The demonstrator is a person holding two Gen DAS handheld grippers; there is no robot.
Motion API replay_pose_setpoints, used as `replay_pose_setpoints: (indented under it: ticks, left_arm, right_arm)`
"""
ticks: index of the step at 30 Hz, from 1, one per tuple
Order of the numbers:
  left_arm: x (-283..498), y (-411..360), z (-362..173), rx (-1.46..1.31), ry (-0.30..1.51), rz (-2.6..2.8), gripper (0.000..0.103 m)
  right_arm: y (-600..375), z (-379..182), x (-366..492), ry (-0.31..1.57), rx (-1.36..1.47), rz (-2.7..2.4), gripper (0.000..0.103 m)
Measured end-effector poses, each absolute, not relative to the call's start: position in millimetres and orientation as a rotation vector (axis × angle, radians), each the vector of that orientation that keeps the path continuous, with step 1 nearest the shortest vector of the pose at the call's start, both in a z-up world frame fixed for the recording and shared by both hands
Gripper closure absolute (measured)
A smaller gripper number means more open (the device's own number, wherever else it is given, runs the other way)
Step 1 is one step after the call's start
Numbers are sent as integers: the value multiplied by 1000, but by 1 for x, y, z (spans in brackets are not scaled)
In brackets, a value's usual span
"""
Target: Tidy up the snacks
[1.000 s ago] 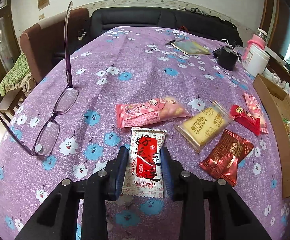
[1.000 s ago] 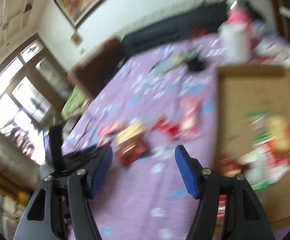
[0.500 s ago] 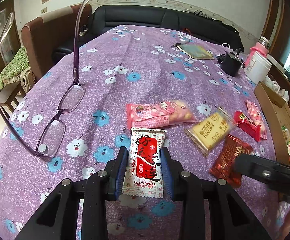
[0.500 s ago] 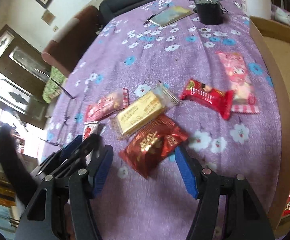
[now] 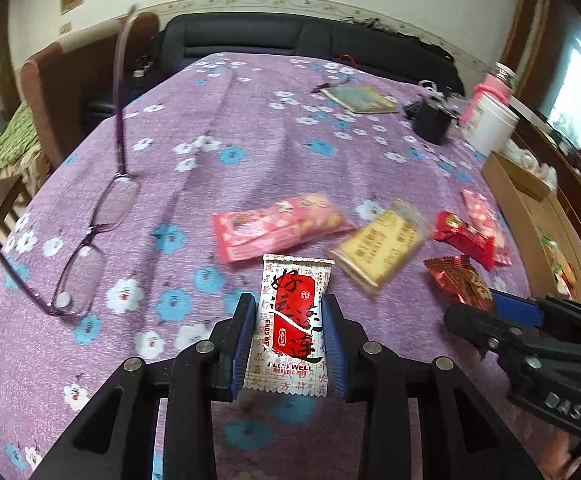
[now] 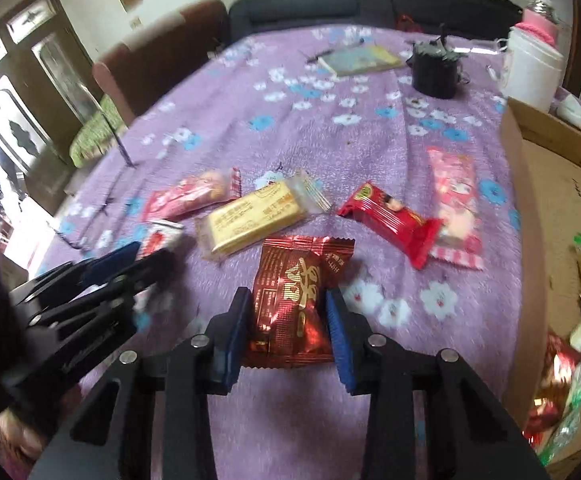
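Here both pick-ups are under way — the left gripper (image 5: pixel 288 334) clamps the white-and-red packet (image 5: pixel 293 324), the right gripper's (image 6: pixel 286 330) jaws are closing around the dark red packet (image 6: pixel 292 300) — so next probably comes lifting both to the cardboard box (image 6: pixel 546 184).

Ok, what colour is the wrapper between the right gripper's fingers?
Dark red foil with gold lettering, clearest in the right wrist view.
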State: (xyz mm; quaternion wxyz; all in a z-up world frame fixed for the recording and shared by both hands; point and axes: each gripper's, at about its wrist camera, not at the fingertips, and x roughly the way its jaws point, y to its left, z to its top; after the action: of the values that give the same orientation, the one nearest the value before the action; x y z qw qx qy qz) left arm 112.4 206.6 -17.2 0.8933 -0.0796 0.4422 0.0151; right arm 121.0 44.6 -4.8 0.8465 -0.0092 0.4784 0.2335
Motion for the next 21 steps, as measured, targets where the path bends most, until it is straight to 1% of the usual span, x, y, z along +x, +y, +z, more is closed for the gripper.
replay_pose_setpoints:
  ticks: [3, 10, 17, 21]
  left_arm:
    - [112, 201, -17, -140, 910, 23, 68]
    - [115, 204, -22, -137, 928, 35, 68]
    - [114, 187, -24, -29, 914, 67, 68]
    - [107, 186, -17, -12, 861, 83, 68]
  right_arm:
    - [32, -2, 108, 927, -5, 475, 67]
    - [19, 6, 108, 858, 24, 479, 67]
    - [13, 9, 109, 849, 53, 491, 67]
    - [12, 13, 106, 820, 49, 488, 67]
